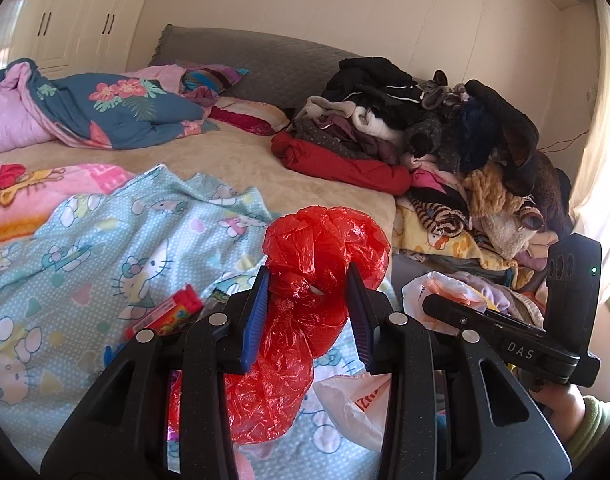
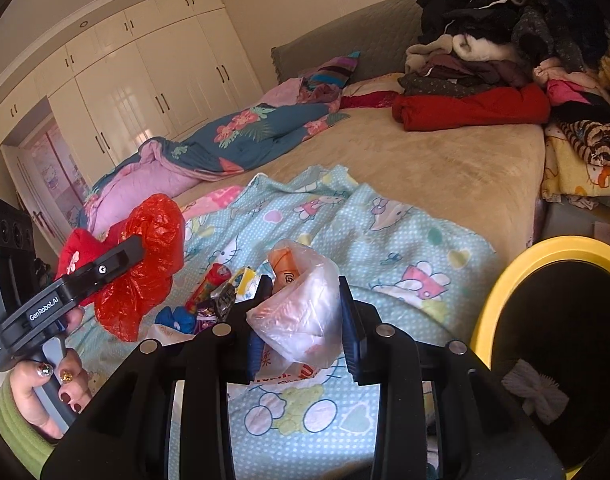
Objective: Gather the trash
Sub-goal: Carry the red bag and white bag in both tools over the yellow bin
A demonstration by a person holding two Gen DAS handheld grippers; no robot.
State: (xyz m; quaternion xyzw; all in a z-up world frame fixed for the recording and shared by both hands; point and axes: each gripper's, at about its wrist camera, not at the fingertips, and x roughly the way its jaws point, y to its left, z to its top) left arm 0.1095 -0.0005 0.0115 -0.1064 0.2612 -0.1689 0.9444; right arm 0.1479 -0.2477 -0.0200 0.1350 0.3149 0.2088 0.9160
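L claw [image 1: 309, 312]: clamped on red plastic bag [image 1: 305, 304], crumpled, held up above the bed; bag bulges out over the pads and hangs down below them.
R claw [image 2: 301, 320]: clamped on whitish plastic bag [image 2: 301, 312] w/ orange print, also lifted off the bedding.
Bed [image 2: 445, 168]: tan cover, light-blue cartoon-cat blanket [image 2: 385, 240] spread at near end.
Loose trash [image 2: 221, 288]: wrappers and a red tube-like pack on the blanket, betw. the two claws; exact items hard to tell, prob. snack packs.
Bin [image 2: 501, 292]: yellow rim, black liner, at R edge beside the bed.
Clothes pile [image 1: 425, 120]: far R side of bed.
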